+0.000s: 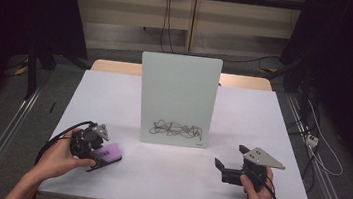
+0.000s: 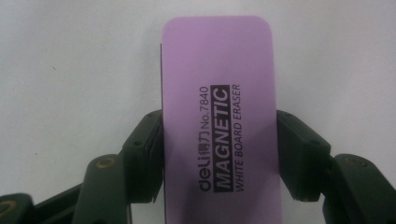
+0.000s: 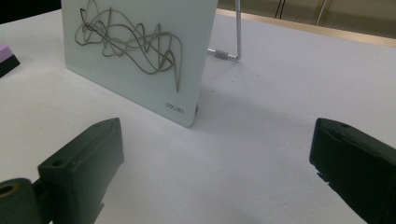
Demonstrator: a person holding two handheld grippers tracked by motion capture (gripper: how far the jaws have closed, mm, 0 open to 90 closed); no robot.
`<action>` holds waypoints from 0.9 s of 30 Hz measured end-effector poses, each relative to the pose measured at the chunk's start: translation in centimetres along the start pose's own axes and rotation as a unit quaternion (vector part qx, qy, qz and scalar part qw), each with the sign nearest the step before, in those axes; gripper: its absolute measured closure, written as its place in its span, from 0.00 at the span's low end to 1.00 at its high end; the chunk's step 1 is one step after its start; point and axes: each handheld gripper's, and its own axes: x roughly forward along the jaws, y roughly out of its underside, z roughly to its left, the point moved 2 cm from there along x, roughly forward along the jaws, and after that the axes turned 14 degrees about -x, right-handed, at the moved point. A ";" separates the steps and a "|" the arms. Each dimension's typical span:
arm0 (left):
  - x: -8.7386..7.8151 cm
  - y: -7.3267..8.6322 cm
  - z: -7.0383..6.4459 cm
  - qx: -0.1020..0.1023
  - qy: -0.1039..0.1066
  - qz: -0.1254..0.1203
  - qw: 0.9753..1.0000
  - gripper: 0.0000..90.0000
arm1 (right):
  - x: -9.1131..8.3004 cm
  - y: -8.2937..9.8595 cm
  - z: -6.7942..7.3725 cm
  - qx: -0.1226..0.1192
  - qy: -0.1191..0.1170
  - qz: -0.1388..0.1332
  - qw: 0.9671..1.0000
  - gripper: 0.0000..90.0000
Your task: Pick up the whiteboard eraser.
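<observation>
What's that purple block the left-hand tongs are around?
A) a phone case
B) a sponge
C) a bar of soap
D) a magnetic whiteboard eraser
D: the label on the purple block reads "MAGNETIC WHITE BOARD ERASER", and in the left gripper view the left tongs have a jaw pressed against each of its long sides as it lies on the white table.

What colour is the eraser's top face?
Light purple, with black print; the eraser shows best in the left gripper view.

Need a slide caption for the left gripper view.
Left tool clamps a purple whiteboard eraser by its long sides.
</observation>
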 end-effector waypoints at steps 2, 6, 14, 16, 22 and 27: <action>-0.2 -0.2 0.0 -0.002 -0.001 0.002 1.000 0.44 | 0.0 0.0 0.0 0.000 0.000 0.000 1.000 0.03; -0.4 -0.6 0.3 -0.002 0.001 0.009 1.000 0.43 | 0.0 0.0 0.0 0.000 -0.001 0.000 1.000 0.03; -0.5 -0.7 0.1 -0.007 -0.023 0.009 1.000 0.45 | 0.0 0.0 0.0 -0.001 -0.001 0.000 1.000 0.03; -0.6 -0.7 0.1 -0.013 -0.018 0.004 1.000 0.46 | 0.0 0.0 0.0 -0.001 -0.001 -0.001 1.000 0.03; -1.5 -0.8 -0.2 -0.032 -0.020 -0.032 0.999 0.46 | 0.0 0.0 0.0 -0.001 -0.001 0.000 1.000 0.03; -2.2 -0.8 -0.1 -0.054 -0.003 -0.084 0.995 0.46 | 0.0 0.0 0.0 -0.001 -0.002 0.000 1.000 0.03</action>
